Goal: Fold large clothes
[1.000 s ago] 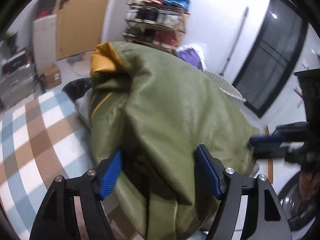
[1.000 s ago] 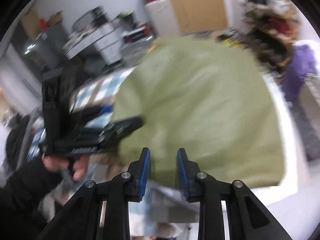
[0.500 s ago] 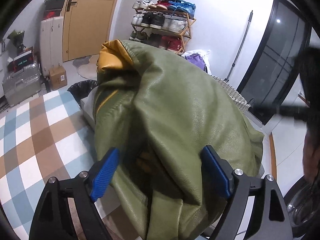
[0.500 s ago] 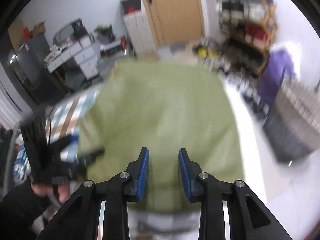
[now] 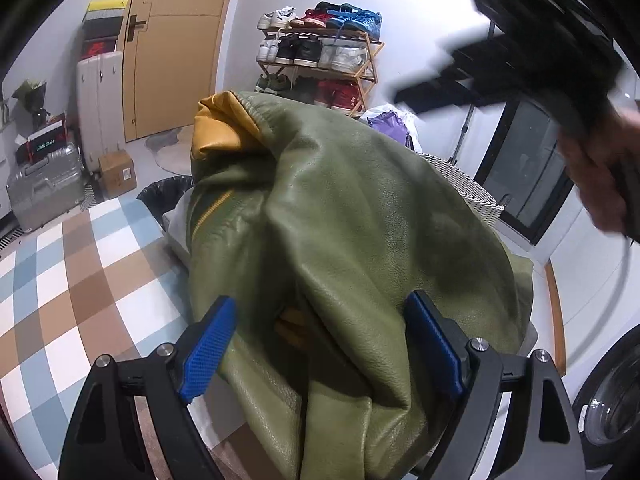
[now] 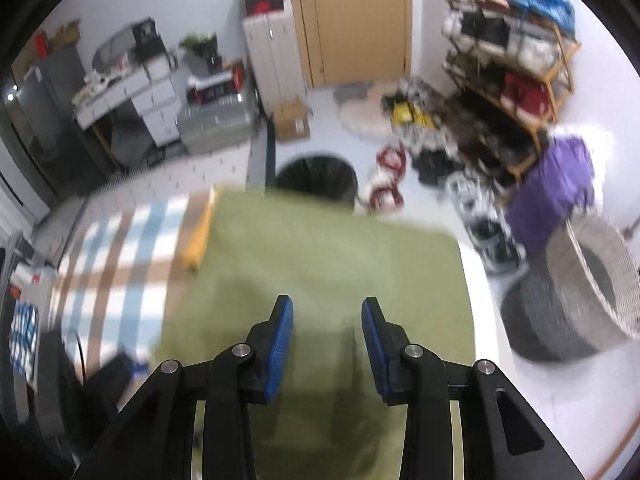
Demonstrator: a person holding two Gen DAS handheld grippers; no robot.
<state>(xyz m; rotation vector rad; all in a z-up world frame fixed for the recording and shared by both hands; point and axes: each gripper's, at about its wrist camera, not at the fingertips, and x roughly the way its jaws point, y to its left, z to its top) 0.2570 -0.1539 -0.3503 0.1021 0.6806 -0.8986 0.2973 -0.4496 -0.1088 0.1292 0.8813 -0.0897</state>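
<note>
The left gripper (image 5: 320, 344) has spread wide, releasing the olive-green leather jacket (image 5: 360, 220); the right gripper (image 6: 326, 344), opening and empty, has lifted toward twelve o'clock, so this fold looks finished.

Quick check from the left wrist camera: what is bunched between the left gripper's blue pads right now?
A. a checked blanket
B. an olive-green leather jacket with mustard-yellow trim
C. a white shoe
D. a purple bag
B: the olive-green leather jacket with mustard-yellow trim fills the gap of the left gripper, folds lying between both pads.
</note>
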